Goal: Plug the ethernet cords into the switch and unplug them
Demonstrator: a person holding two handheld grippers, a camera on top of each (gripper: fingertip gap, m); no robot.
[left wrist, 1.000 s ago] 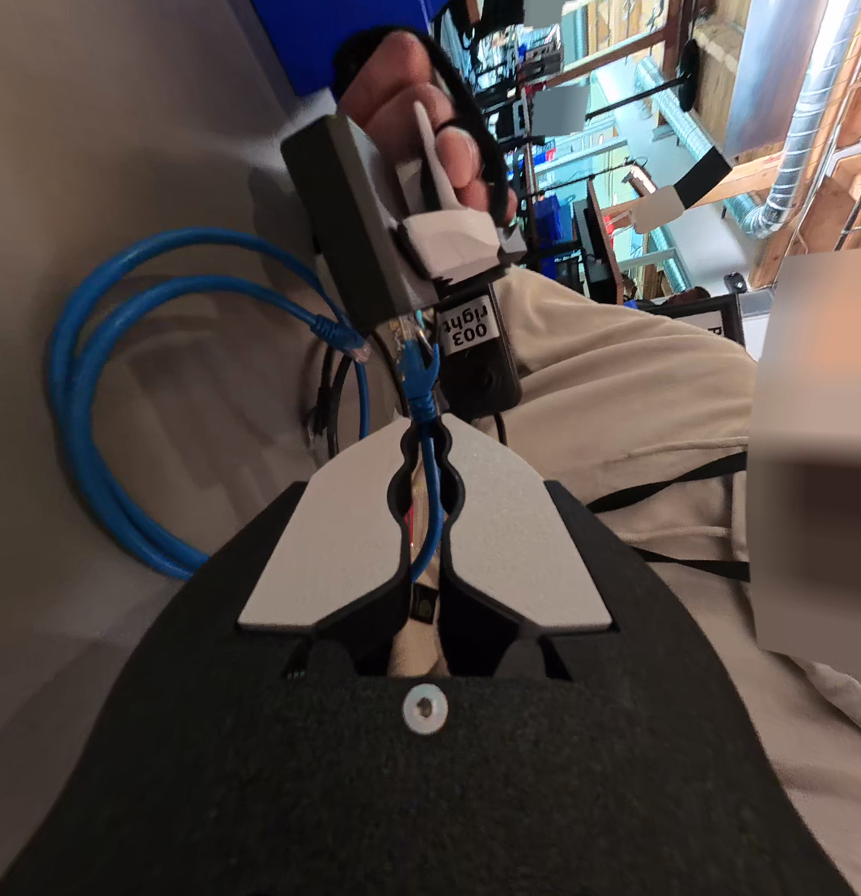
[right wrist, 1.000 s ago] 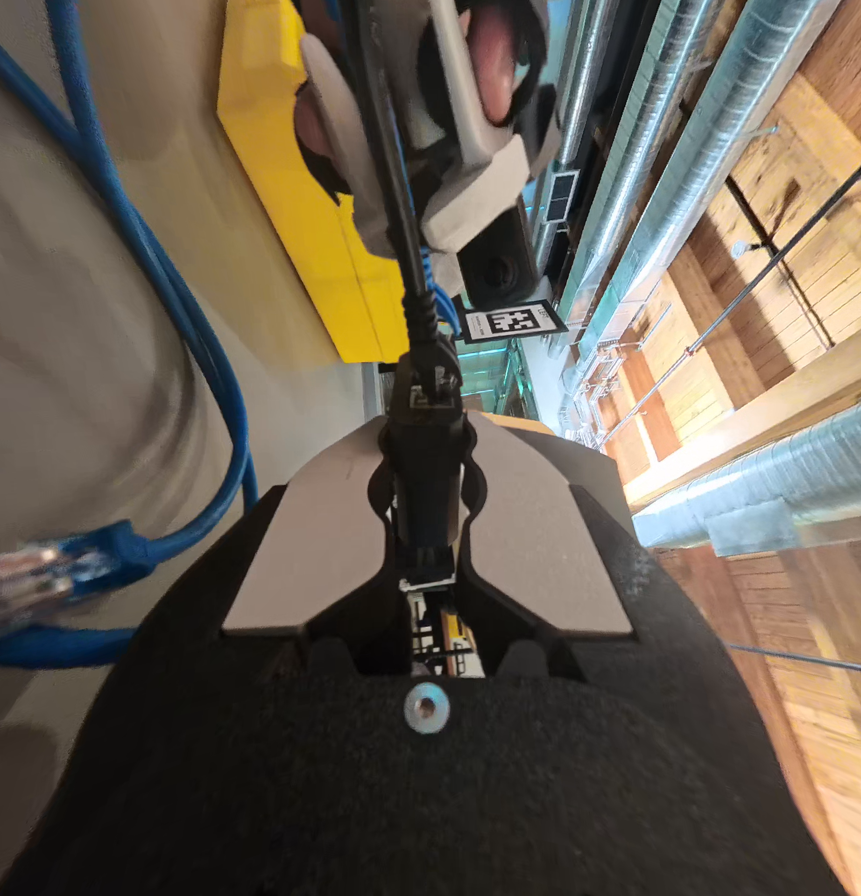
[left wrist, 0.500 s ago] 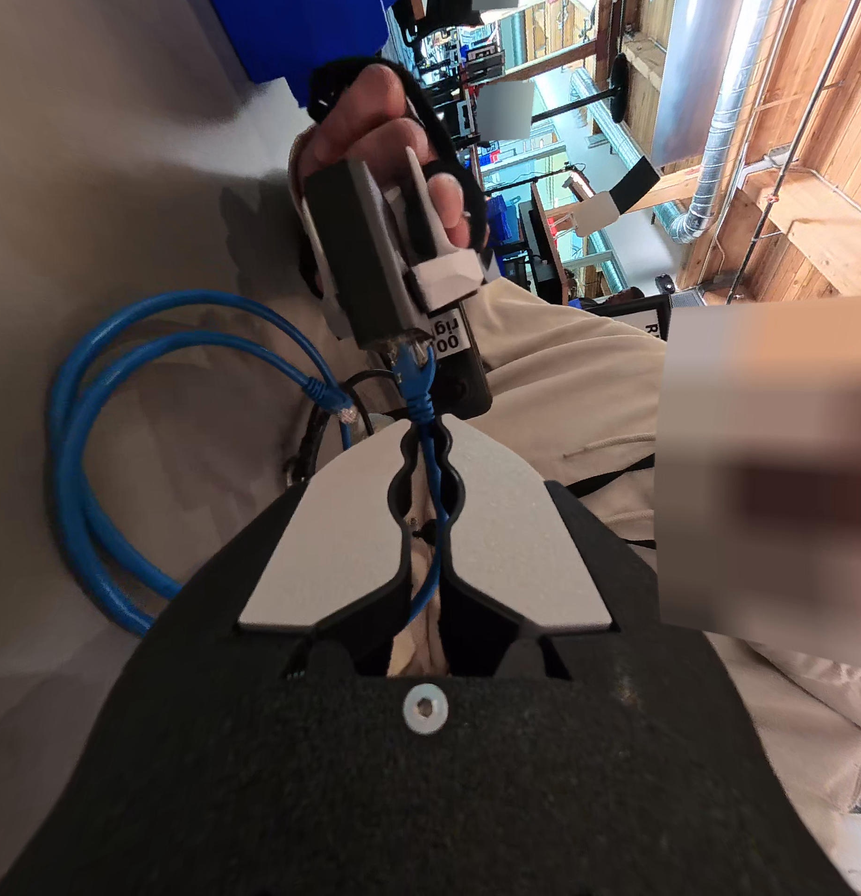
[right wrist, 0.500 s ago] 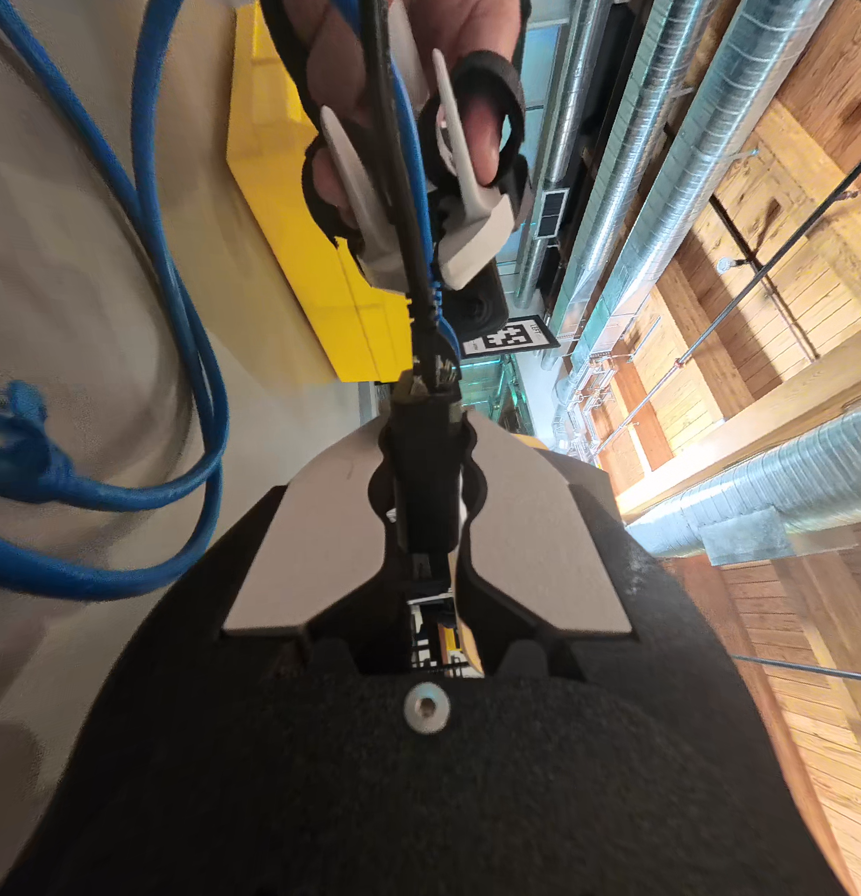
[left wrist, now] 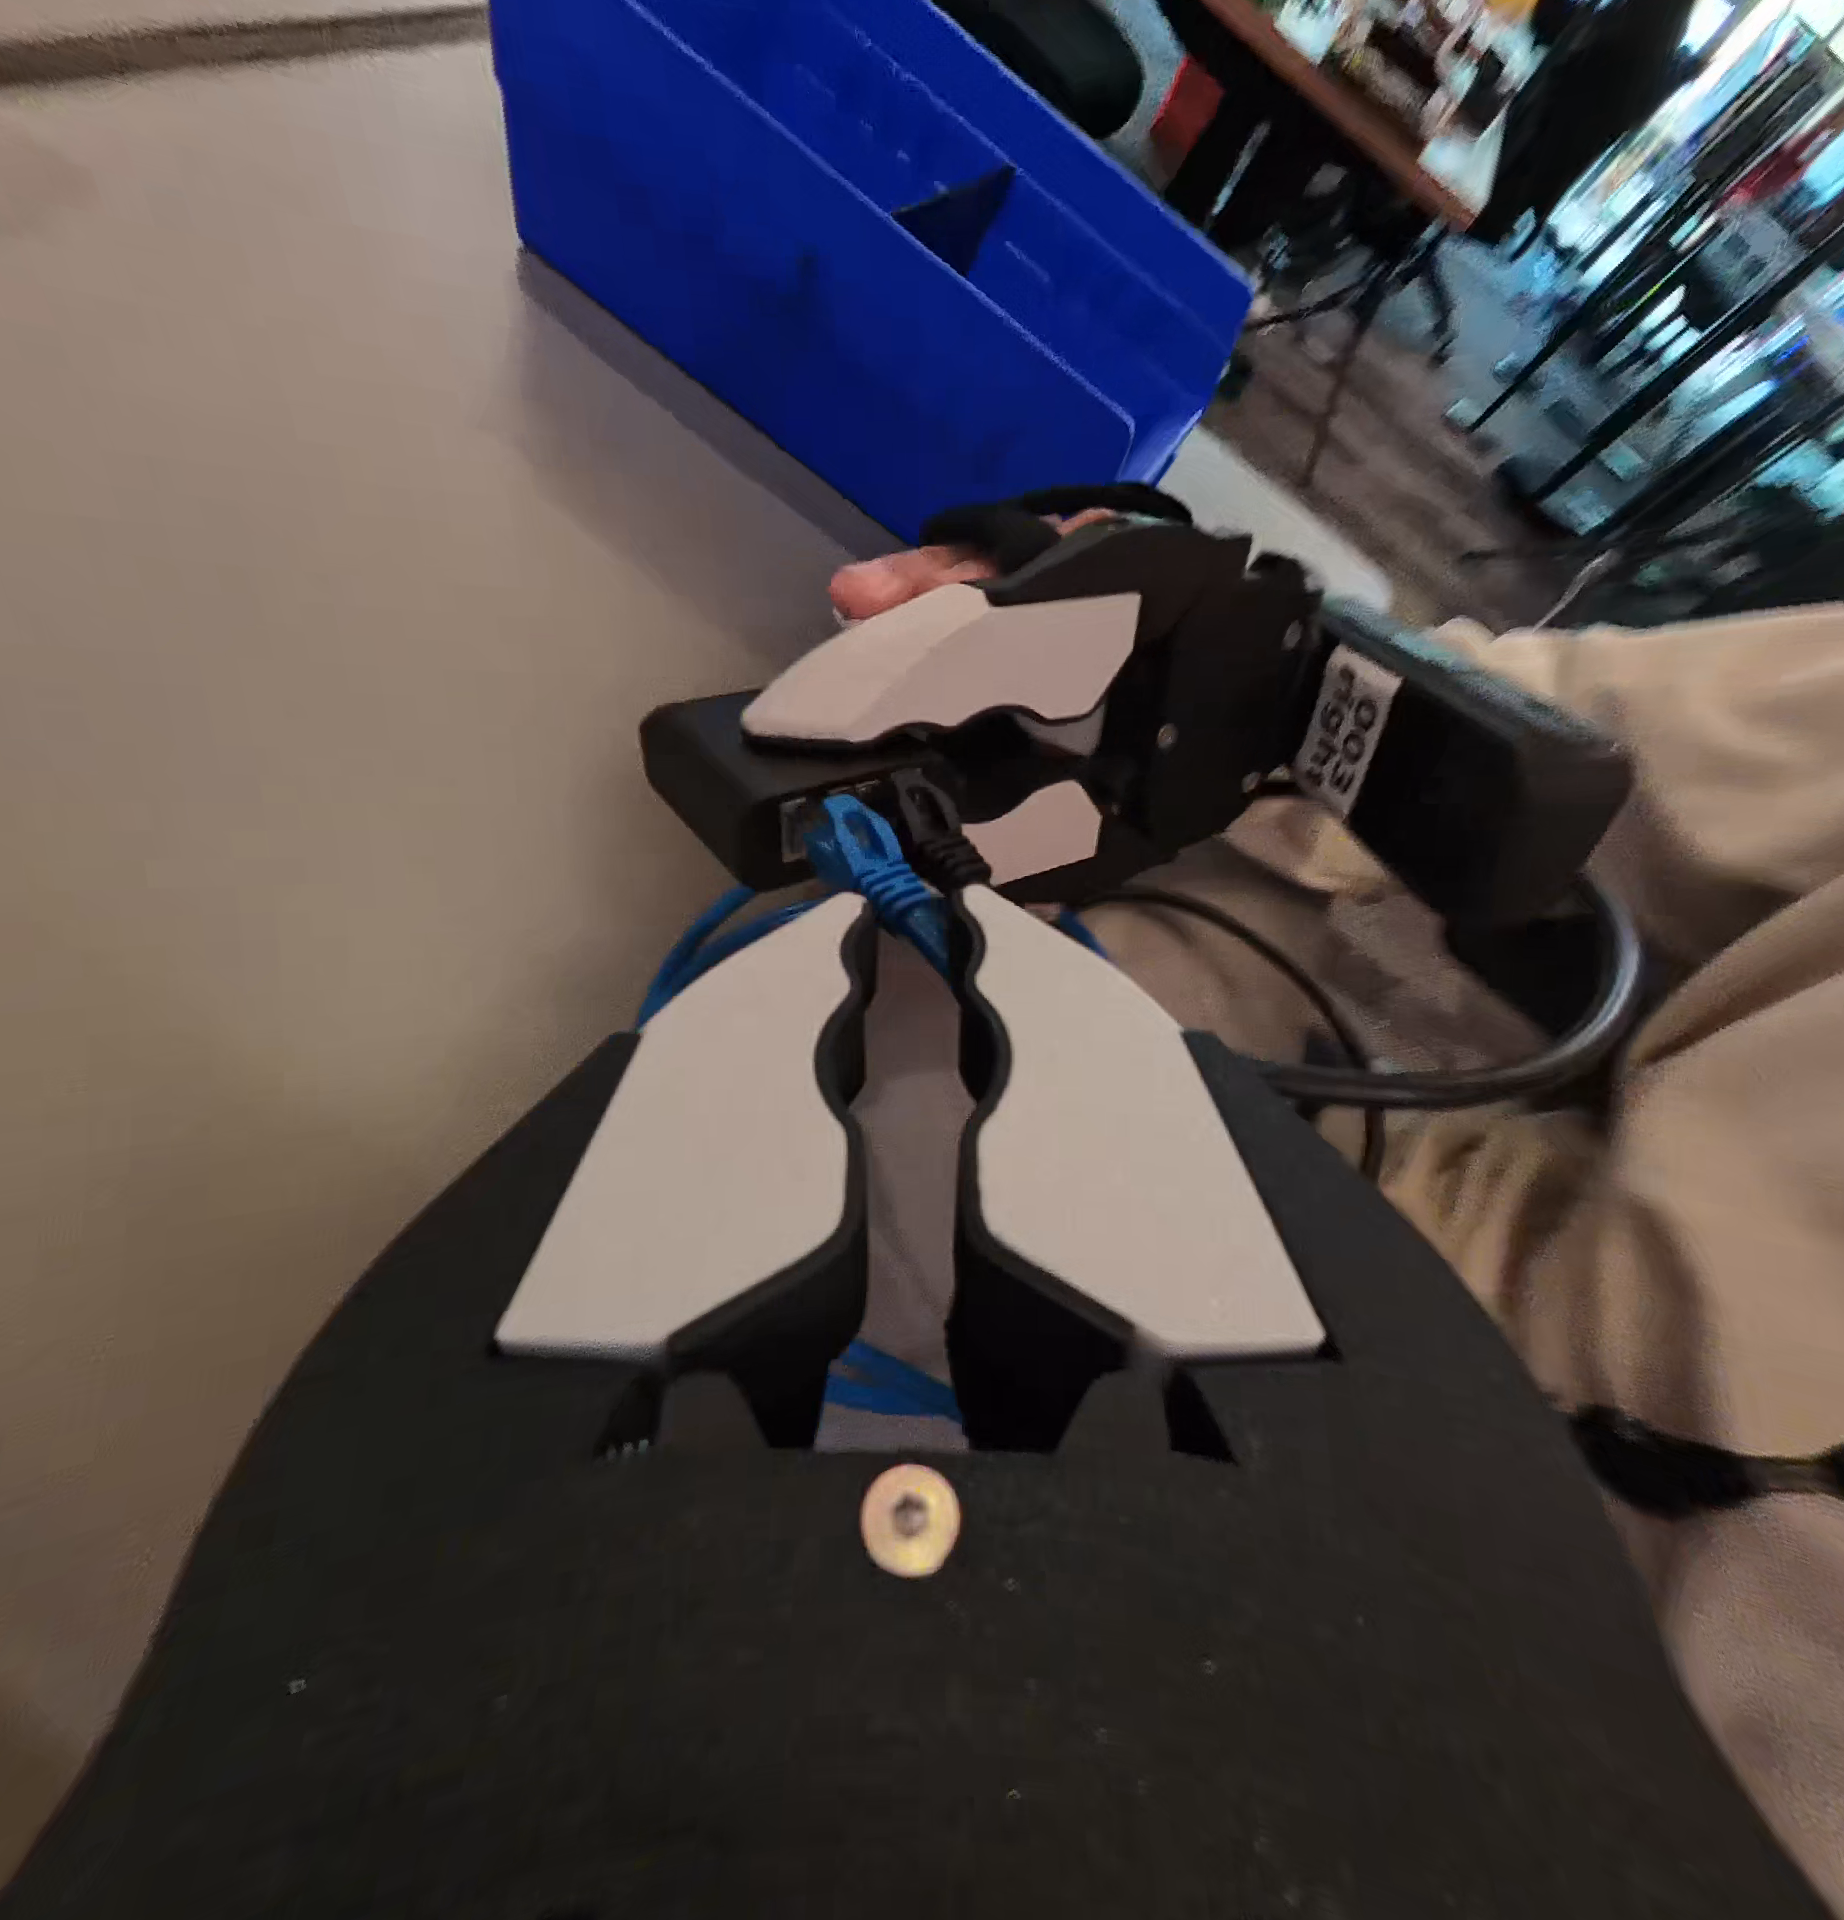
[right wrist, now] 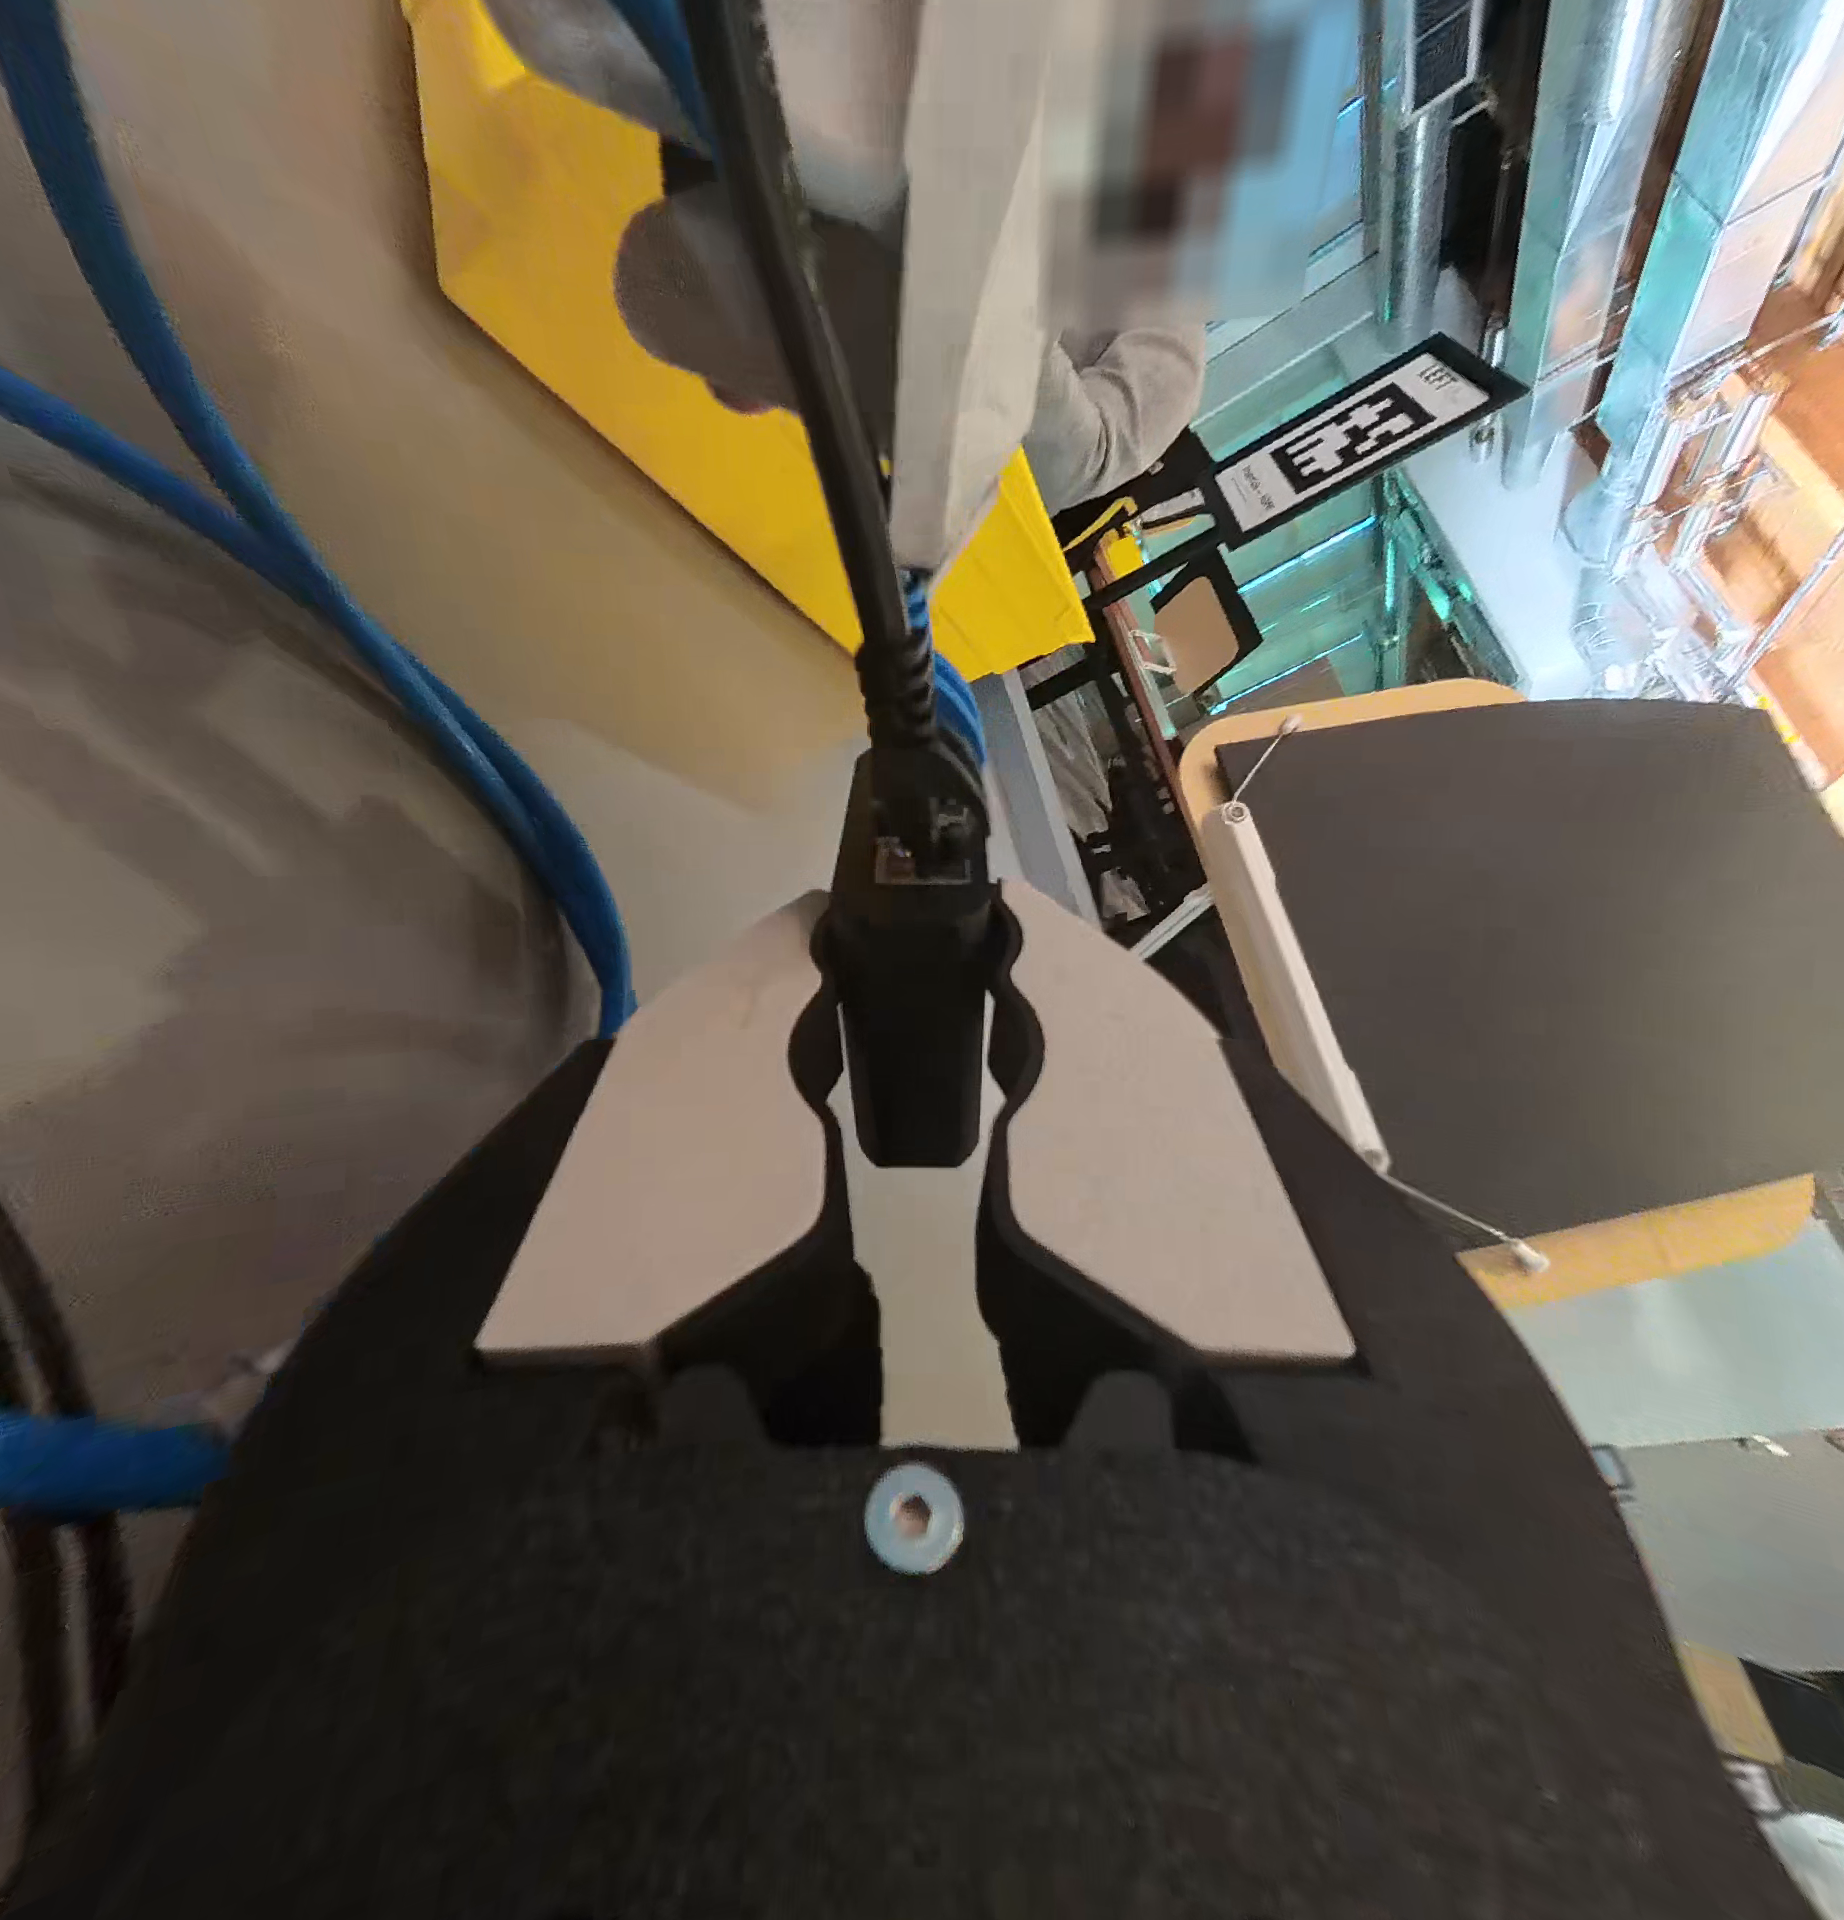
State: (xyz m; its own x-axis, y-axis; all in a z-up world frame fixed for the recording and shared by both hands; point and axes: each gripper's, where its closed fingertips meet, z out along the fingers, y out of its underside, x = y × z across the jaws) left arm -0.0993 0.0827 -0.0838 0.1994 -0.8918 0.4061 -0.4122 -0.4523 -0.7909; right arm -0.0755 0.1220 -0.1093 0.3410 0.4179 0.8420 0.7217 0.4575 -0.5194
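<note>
Two cords in switch (right gripper clamps it).

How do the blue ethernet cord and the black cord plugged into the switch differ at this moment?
The blue ethernet cord is bright blue; the black cord is black. The blue cord's plug sits one port to the left of the black cord's in the black switch. The blue cord runs back between the left gripper fingers, which stand apart, while the black cord passes beside them. Both are seated in the switch, which the right gripper clamps.
</note>
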